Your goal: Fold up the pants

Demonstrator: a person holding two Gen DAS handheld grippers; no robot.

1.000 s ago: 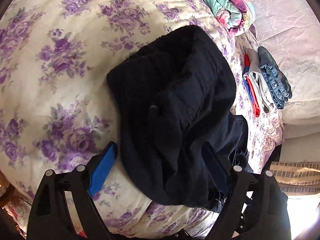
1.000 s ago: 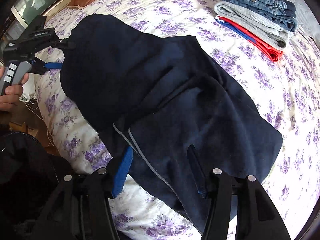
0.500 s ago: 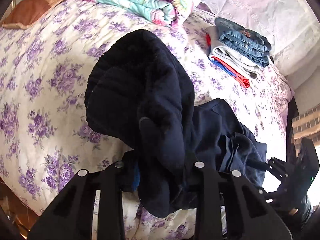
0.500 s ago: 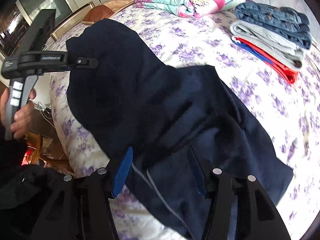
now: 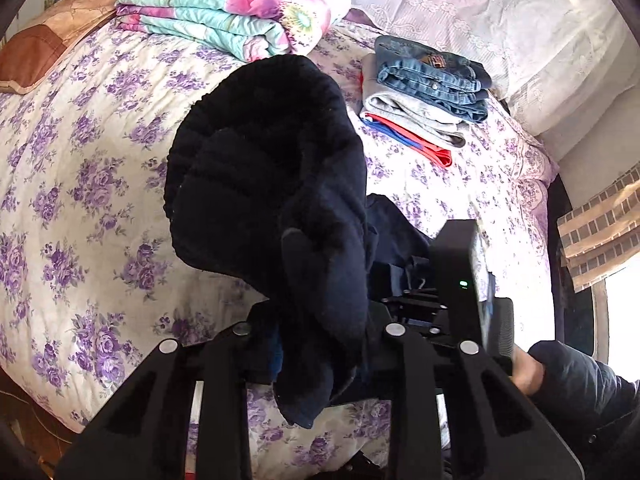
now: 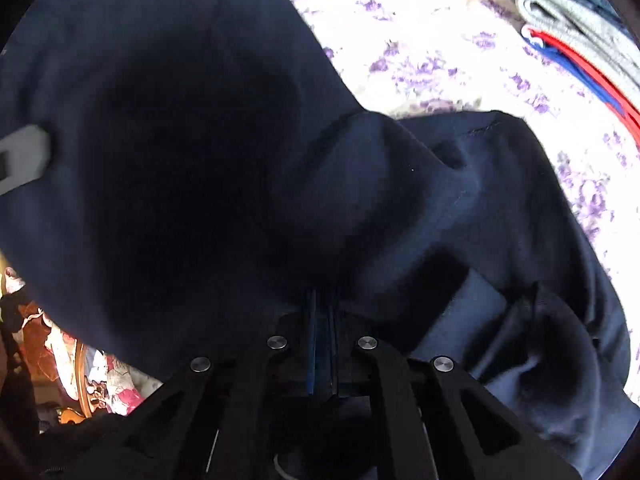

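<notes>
Left gripper (image 5: 316,344) having just closed, pinching a bunched fold of the dark navy pants (image 5: 272,184), right gripper (image 6: 322,344) clamping tight on the same pants, cloth draping over the floral bedspread (image 5: 80,184), folded clothes stack (image 5: 424,108) lying beyond, folded quilt (image 5: 240,16) sitting farthest

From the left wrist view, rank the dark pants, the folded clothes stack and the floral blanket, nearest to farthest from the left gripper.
1. Dark pants: clamped in the left gripper.
2. Folded clothes stack: upper right on the bed.
3. Floral blanket: top, far end of the bed.
</notes>
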